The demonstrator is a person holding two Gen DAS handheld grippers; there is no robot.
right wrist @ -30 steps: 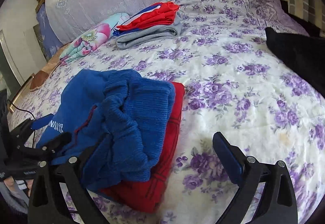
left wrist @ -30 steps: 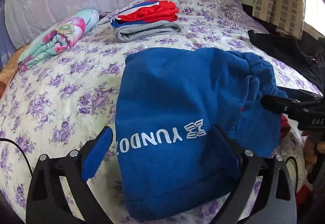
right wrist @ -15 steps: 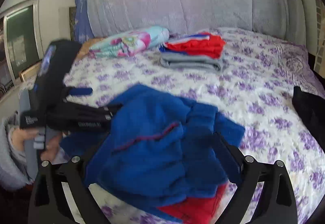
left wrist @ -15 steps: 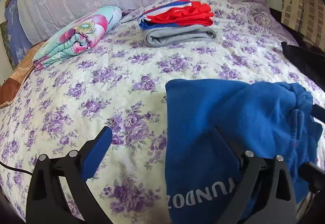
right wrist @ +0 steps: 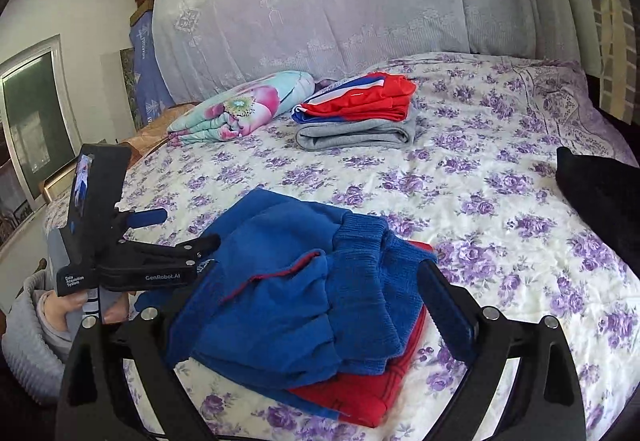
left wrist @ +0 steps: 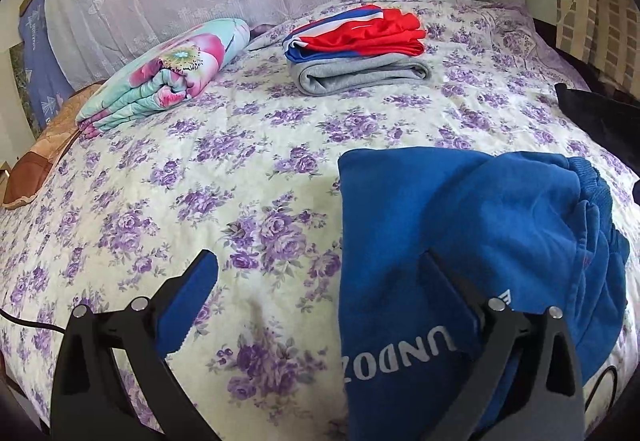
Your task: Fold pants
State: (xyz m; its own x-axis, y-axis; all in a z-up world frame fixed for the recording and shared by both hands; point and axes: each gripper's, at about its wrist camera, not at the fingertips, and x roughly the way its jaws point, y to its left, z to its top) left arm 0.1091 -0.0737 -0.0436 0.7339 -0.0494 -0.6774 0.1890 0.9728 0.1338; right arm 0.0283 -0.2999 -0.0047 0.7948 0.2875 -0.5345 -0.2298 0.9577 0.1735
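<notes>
Folded blue pants [left wrist: 460, 233] with white lettering lie on the flowered bed at the near right; they also show in the right wrist view [right wrist: 296, 289], stacked on a folded red garment [right wrist: 384, 393]. My left gripper [left wrist: 320, 301] is open; its right finger rests over the pants' near edge and its left finger is over bare bedspread. The left gripper also shows from the side in the right wrist view [right wrist: 188, 237], at the pants' left edge. My right gripper [right wrist: 296, 325] is open, its fingers either side of the stack's near end.
A folded pile of red, blue and grey clothes [left wrist: 360, 49] and a rolled floral blanket [left wrist: 168, 77] lie at the back of the bed [left wrist: 240, 161]. A black garment [right wrist: 600, 193] lies at the right edge. A curtain hangs at the far right.
Both grippers have drawn back and swung their views; the blue pants now lie flat on the red garment. The left gripper sits further left of the pants than a second ago.
</notes>
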